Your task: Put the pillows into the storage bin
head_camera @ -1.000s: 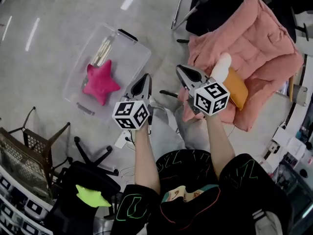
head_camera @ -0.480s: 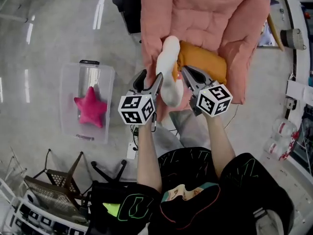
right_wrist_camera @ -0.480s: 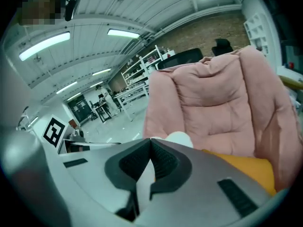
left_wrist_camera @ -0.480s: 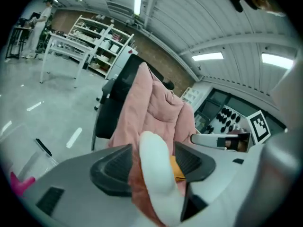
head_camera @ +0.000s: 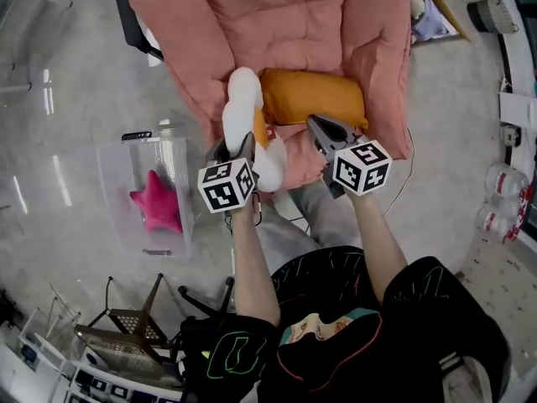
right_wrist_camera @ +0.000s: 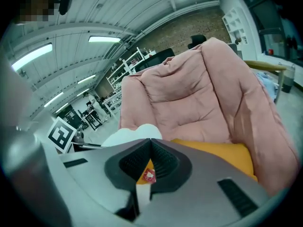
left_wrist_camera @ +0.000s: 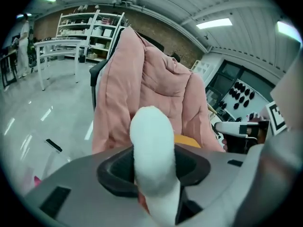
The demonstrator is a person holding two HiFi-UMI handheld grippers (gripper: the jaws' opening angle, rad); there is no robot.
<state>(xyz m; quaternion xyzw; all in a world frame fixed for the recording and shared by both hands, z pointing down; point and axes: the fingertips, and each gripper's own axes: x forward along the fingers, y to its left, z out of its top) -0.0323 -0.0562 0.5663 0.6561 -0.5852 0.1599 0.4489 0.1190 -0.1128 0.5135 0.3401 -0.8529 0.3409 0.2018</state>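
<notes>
A white pillow [head_camera: 243, 107] stands at the front edge of the pink padded chair [head_camera: 277, 23], beside an orange pillow [head_camera: 310, 97] that lies on the seat. My left gripper [head_camera: 235, 145] straddles the white pillow [left_wrist_camera: 151, 136]; its jaws are opening and the pillow fills the gap between them. My right gripper [head_camera: 315, 124] is shut at the orange pillow's [right_wrist_camera: 222, 152] near edge. A small red tag [right_wrist_camera: 148, 176] shows in the slit behind its tips; I cannot tell whether it is pinched. The clear storage bin [head_camera: 113, 191] on the floor to the left holds a pink star pillow [head_camera: 158, 201].
A wooden stool [head_camera: 134, 326] and shelving stand at the lower left. Clear bottles [head_camera: 495, 208] sit on the floor at the right. A cable runs along the floor below the chair. White shelves [left_wrist_camera: 90, 32] line the far wall.
The head view has swung from the bin round to the chair. My left gripper went from shut to open and came round the white pillow. The right gripper stayed shut.
</notes>
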